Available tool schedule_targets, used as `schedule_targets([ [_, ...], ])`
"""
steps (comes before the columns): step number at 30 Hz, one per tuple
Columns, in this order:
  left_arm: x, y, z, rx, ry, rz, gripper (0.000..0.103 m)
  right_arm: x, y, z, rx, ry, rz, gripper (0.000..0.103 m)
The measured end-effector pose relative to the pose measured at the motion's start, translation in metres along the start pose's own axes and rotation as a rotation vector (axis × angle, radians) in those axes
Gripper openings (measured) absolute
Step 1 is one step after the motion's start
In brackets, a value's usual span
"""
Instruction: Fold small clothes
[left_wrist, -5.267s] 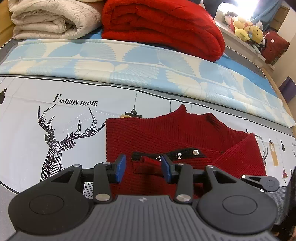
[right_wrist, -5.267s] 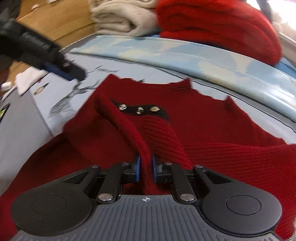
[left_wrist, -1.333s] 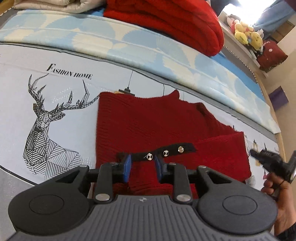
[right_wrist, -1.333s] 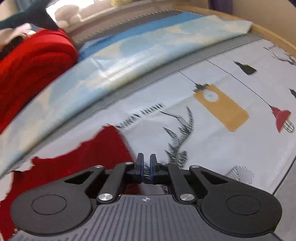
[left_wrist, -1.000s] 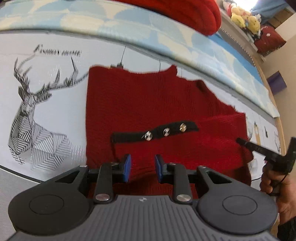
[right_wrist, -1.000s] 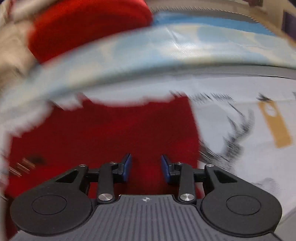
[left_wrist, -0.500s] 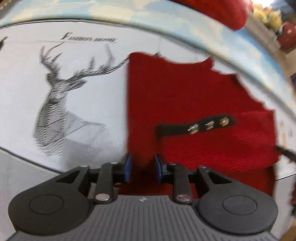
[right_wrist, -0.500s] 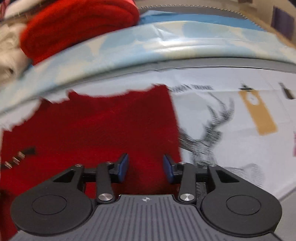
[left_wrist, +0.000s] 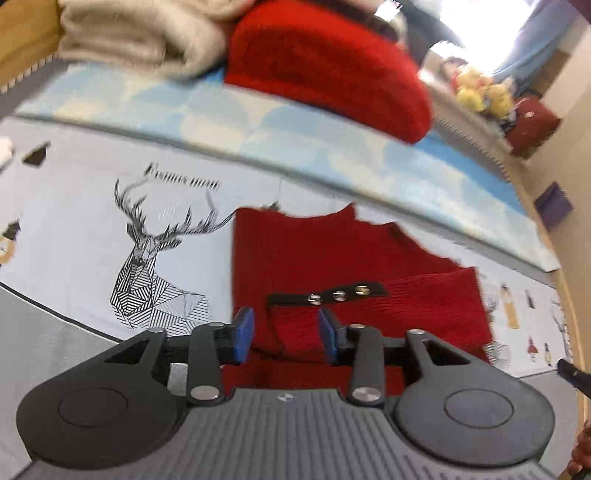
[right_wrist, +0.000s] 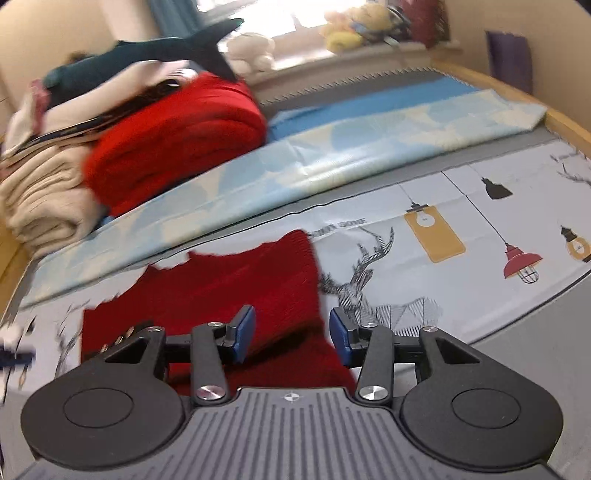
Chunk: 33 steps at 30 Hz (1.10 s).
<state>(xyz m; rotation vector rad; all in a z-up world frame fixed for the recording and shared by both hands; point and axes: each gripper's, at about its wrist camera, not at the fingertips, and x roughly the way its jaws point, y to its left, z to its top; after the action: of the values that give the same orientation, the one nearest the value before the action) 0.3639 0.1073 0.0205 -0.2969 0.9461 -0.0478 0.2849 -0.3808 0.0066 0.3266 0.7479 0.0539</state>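
Note:
A small dark red knitted sweater (left_wrist: 314, 258) lies flat on the printed bed sheet, its sleeves folded in over the body. A black band with three metal snaps (left_wrist: 334, 293) crosses its front. My left gripper (left_wrist: 286, 334) is open and empty, just above the sweater's near left hem. In the right wrist view the sweater (right_wrist: 236, 291) lies ahead and to the left. My right gripper (right_wrist: 291, 332) is open and empty over the sweater's near right edge. The left gripper's tip (right_wrist: 16, 358) shows blurred at the far left.
A folded red blanket (left_wrist: 328, 62) and a beige blanket (left_wrist: 136, 33) are stacked at the back of the bed, beyond a light blue patterned cover (left_wrist: 332, 147). Plush toys (right_wrist: 354, 26) sit on the sill. The wooden bed frame (right_wrist: 565, 125) runs along the right.
Both grippers have opened wider. The left gripper has pulled back and tilted up at the near left hem. The right gripper has settled over the sweater's right edge.

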Motion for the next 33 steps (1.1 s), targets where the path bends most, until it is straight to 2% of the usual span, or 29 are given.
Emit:
schedule_targets([
  [2,-0.024,-0.009,-0.02,0.034,-0.025,-0.008,0.056,-0.019,0.004,-0.011,-0.056,-0.002,0.003,0.049],
  [3,-0.034,-0.013,-0.031,0.055,-0.033,-0.007,0.057,-0.029,0.006,-0.017,-0.083,-0.01,0.001,0.049],
  [8,-0.073,-0.025,-0.103,0.156,-0.026,0.007,0.073,-0.071,-0.002,-0.05,-0.148,-0.029,-0.021,0.056],
  [13,-0.086,-0.013,-0.178,0.232,-0.007,0.056,0.073,-0.096,-0.036,-0.098,-0.11,-0.002,-0.046,0.058],
  [15,-0.083,0.002,-0.206,0.222,0.014,0.09,0.073,-0.104,-0.049,-0.12,-0.081,-0.007,-0.049,0.058],
  [16,-0.08,0.012,-0.217,0.189,0.045,0.121,0.068,-0.104,-0.058,-0.134,-0.054,0.009,-0.045,0.058],
  [18,-0.078,0.033,-0.227,0.075,0.078,0.121,0.062,-0.099,-0.068,-0.154,-0.01,0.053,-0.061,0.057],
  [20,-0.081,0.049,-0.228,-0.02,0.104,0.1,0.049,-0.095,-0.07,-0.163,0.014,0.095,-0.063,0.057],
  [22,-0.09,0.059,-0.227,-0.073,0.107,0.087,0.047,-0.095,-0.064,-0.165,0.0,0.098,-0.037,0.057],
  [24,-0.097,0.062,-0.227,-0.072,0.094,0.06,0.047,-0.093,-0.061,-0.167,-0.014,0.114,-0.042,0.057],
  [27,-0.087,0.069,-0.237,-0.072,0.116,0.047,0.047,-0.083,-0.061,-0.173,-0.019,0.164,-0.06,0.057],
  [28,-0.078,0.075,-0.243,-0.086,0.129,0.04,0.047,-0.079,-0.061,-0.175,-0.03,0.181,-0.074,0.057],
  [30,-0.057,0.084,-0.249,-0.129,0.235,0.082,0.047,-0.07,-0.066,-0.177,-0.036,0.214,-0.116,0.057],
  [33,-0.052,0.078,-0.246,-0.095,0.224,0.051,0.048,-0.064,-0.077,-0.18,0.006,0.248,-0.154,0.057],
])
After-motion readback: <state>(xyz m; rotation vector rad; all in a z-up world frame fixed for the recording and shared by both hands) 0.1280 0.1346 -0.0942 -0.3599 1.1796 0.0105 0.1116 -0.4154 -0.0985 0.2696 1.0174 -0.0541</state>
